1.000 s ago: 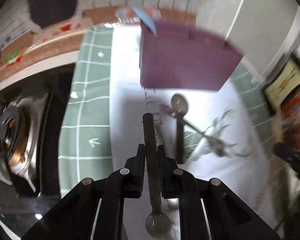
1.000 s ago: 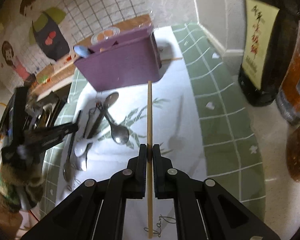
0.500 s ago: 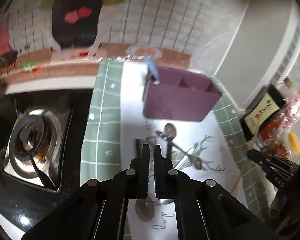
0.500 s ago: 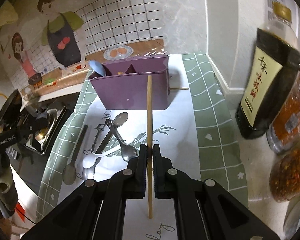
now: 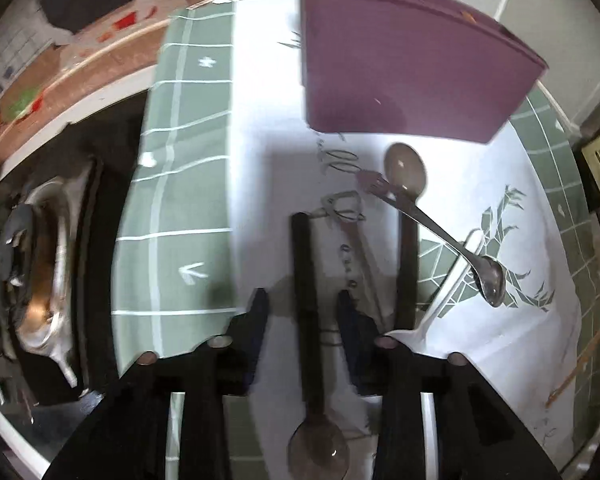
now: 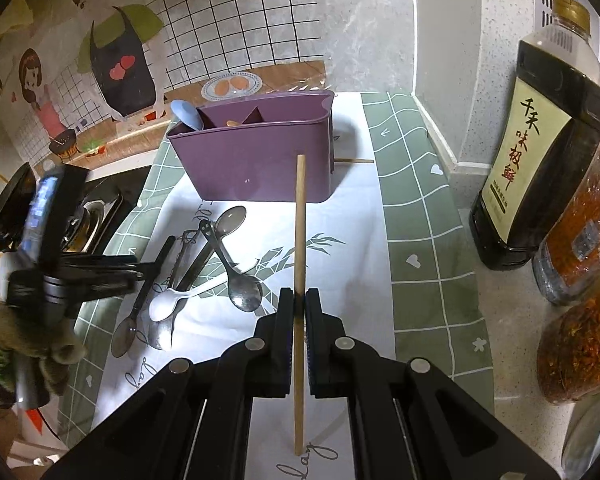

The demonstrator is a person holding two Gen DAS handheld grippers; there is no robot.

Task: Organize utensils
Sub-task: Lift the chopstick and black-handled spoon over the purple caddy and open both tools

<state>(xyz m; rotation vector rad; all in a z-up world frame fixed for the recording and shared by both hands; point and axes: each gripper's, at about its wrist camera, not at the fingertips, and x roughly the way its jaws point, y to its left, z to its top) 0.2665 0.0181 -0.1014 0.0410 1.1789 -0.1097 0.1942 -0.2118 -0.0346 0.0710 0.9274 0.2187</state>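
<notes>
1. Left wrist view: left claw low over the white mat, jaws just parted and straddling the dark-handled spoon with gaps on both sides; nothing gripped.
2. Right wrist view: right claw clenched on a wooden chopstick, held roughly upright in front of the purple organizer, not yet over a compartment.
3. Done so far, judging by the organizer: a blue spoon leaning in the left compartment, something tan and small in the middle one, too little showing to name.
4. Left to sort: a loose pile on the surface near the organizer's front — white plastic spoon, steel spoon, translucent grey spoon, a fork-like piece and a flat metal tool, handles crossing.
5. Also outstanding: a second chopstick poking out from behind the organizer's right end.
6. Overall reading: early stage, most utensils still on the mat.
</notes>
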